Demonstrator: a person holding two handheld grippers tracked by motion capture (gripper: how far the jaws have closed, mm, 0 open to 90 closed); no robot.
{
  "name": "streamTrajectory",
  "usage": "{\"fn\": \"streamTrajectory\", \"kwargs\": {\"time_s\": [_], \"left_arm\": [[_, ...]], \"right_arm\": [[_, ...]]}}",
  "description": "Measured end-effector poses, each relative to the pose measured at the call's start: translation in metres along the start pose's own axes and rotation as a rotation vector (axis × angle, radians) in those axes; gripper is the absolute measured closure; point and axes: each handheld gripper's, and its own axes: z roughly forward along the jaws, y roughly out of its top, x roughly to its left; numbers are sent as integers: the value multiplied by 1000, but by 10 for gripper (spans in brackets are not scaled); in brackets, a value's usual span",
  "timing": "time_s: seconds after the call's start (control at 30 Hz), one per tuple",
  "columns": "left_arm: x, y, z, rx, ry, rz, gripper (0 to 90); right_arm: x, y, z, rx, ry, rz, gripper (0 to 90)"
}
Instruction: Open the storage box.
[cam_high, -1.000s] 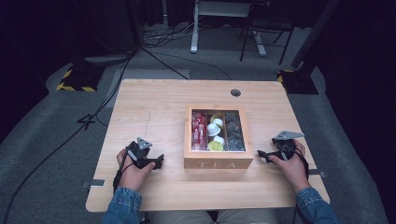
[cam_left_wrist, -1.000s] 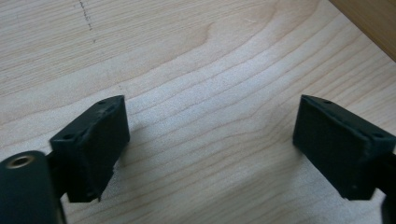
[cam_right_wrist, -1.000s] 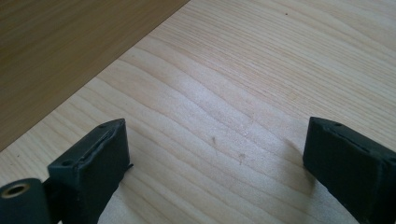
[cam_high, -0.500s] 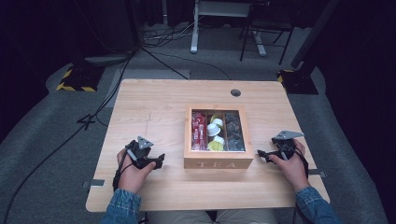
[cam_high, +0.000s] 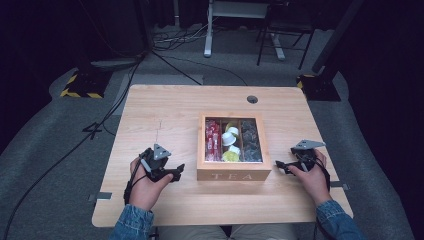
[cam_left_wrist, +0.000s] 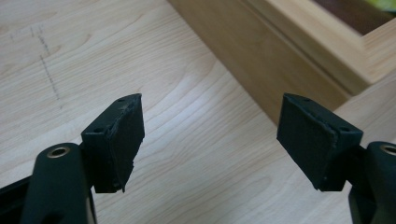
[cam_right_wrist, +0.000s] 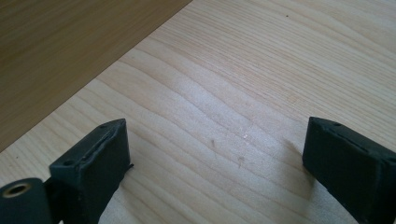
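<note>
A wooden tea box (cam_high: 234, 176) marked TEA stands at the table's middle front, its lid shut over a clear window. Through it I see red packets (cam_high: 213, 141), white and yellow packets (cam_high: 230, 142) and dark packets (cam_high: 251, 141) in three compartments. My left gripper (cam_high: 177, 171) rests low on the table just left of the box, open, with nothing between its fingers (cam_left_wrist: 117, 140); the box's side (cam_left_wrist: 289, 60) rises close ahead of it. My right gripper (cam_high: 279, 166) sits right of the box, open and empty, over bare wood (cam_right_wrist: 224, 116), with the box's wall (cam_right_wrist: 60, 51) at its left.
The light wood table (cam_high: 165, 115) has a round cable hole (cam_high: 252, 99) at the back. Beyond the table, cables (cam_high: 170, 55) cross the grey floor, a yellow-black striped block (cam_high: 80, 87) lies at the left, and desk and chair legs (cam_high: 280, 35) stand behind.
</note>
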Motion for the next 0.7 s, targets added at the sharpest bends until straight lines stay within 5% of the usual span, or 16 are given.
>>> {"fn": "streamTrajectory", "kwargs": {"time_s": [0.17,0.33,0.7], "left_arm": [[-10,5,-1,-8,-30,25,238],[-27,6,6,-6,-94,101,248],[-49,4,22,11,-164,133,260]], "right_arm": [[0,0,0,0,0,0,71],[0,0,0,0,0,-1,71],[0,0,0,1,0,0,72]]}}
